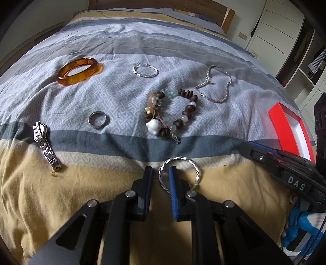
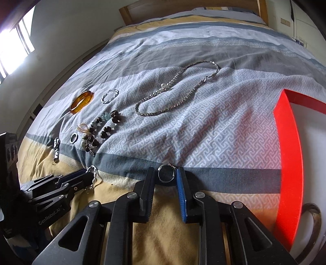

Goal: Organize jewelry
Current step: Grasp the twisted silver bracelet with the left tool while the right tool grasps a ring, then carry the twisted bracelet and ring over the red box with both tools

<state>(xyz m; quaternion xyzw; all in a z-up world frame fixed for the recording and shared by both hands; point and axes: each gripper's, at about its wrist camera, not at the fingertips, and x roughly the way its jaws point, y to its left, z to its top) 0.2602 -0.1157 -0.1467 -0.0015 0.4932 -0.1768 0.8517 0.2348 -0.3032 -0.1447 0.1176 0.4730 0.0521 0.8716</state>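
My left gripper point(image 1: 161, 173) straddles the left rim of a twisted silver bangle point(image 1: 180, 172) on the bedspread; its jaws stand a little apart around the wire. It also shows in the right wrist view point(image 2: 89, 173). My right gripper point(image 2: 166, 175) has a round dark-faced watch point(image 2: 166, 173) between its jaws, which stand a little apart from its case. On the bed lie an amber bangle point(image 1: 78, 70), a second silver bangle point(image 1: 145, 70), a beaded bracelet point(image 1: 171, 114), a dark ring point(image 1: 98, 119), a silver watch point(image 1: 45, 145) and a silver chain necklace point(image 1: 217, 83).
A red box point(image 2: 289, 167) with a white inside sits at the right, with a dark ring-shaped piece point(image 2: 314, 220) in it. The bed's wooden headboard point(image 1: 159, 5) is at the far end. White cupboards point(image 1: 273, 26) stand at the right.
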